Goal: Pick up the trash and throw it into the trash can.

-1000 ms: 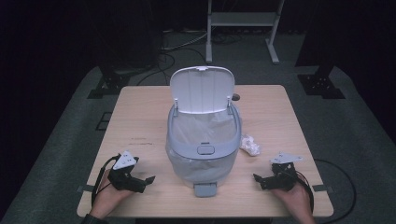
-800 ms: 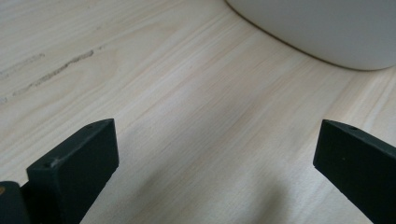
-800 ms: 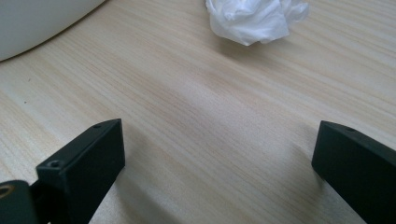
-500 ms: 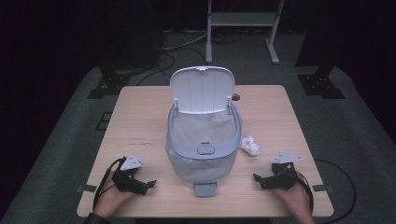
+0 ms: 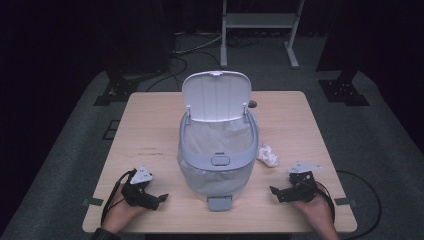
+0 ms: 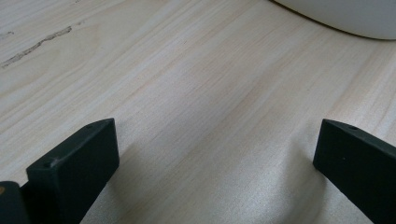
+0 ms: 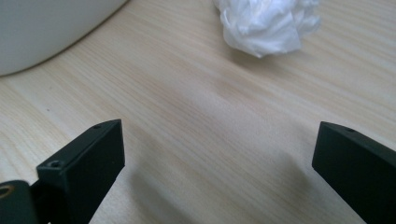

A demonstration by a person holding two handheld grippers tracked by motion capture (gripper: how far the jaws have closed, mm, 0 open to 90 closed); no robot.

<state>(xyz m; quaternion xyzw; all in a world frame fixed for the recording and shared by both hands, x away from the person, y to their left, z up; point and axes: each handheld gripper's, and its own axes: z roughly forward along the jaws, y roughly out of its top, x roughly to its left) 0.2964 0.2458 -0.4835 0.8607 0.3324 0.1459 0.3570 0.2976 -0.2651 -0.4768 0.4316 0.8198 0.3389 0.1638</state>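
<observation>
both grippers' fingers are spread wide over bare table (image 5: 150,130); right gripper (image 5: 278,192) faces what looks like crumpled tissue (image 7: 266,23) near the bin (image 5: 217,150), left gripper (image 5: 157,200) beside it.

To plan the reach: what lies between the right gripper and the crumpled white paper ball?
Only bare wooden table lies between the right gripper and the crumpled white paper ball, in the right gripper view.

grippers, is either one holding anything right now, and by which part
Nothing is held. The left gripper and right gripper both have jaws wide apart over bare table. The crumpled tissue lies untouched ahead of the right one, beside the bin.
</observation>
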